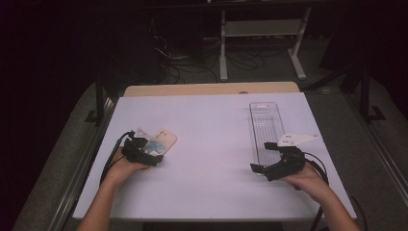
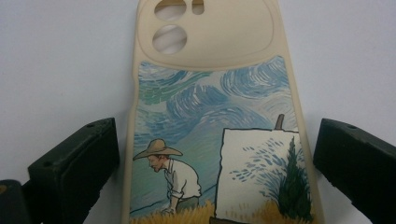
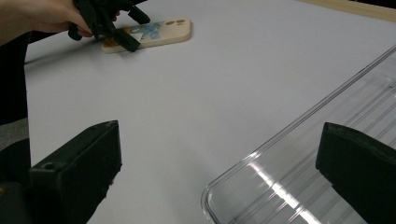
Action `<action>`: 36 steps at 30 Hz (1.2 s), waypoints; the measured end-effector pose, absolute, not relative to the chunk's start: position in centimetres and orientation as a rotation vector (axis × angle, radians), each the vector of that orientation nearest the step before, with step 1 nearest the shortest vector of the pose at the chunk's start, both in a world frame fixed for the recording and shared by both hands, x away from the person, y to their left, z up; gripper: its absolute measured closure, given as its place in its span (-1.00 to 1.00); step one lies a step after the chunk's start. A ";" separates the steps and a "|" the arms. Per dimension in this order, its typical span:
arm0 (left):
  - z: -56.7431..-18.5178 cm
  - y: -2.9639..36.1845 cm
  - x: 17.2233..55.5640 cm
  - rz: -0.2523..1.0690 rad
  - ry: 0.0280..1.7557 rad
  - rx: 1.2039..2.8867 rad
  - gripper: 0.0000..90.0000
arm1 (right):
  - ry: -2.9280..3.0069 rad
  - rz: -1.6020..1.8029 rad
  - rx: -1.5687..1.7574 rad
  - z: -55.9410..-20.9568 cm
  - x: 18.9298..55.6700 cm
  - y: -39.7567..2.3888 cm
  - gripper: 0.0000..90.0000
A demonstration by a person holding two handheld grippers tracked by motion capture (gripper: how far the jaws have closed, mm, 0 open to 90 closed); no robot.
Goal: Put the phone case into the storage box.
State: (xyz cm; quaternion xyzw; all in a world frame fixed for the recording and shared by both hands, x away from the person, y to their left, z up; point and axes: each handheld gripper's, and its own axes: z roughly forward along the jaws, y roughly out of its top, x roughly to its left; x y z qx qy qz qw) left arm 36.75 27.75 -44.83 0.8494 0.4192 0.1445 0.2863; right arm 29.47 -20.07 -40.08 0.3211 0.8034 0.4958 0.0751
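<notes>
A beige phone case (image 2: 215, 93) printed with a painter, a canvas and a swirling blue sky lies flat on the white table. My left gripper (image 2: 217, 135) is open, with one jaw on each side of the case's lower half and a small gap to each. In the high view the case (image 1: 163, 139) sits at the left, with the left gripper (image 1: 152, 150) over its near end. My right gripper (image 1: 262, 157) is open at the near end of a long clear plastic tray (image 1: 265, 120). The tray's rounded corner (image 3: 261, 158) lies between the right gripper's (image 3: 222, 135) jaws, untouched.
A white sheet (image 1: 211, 144) covers the tabletop, and a strip of wood (image 1: 211, 89) shows along the far edge. The clear tray holds nothing. Beyond the table the floor is dark, with cables and a white frame (image 1: 262, 29).
</notes>
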 end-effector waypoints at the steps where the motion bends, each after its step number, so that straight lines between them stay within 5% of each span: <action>1: -44.8 27.8 36.7 0.389 1.120 2.264 -1.00 | 2.410 1.487 0.966 -40.1 29.5 -20.1 -1.00; 36: -44.8 28.0 36.3 0.401 1.085 2.249 -0.77 | 2.409 1.487 0.965 -40.1 29.5 -20.1 -1.00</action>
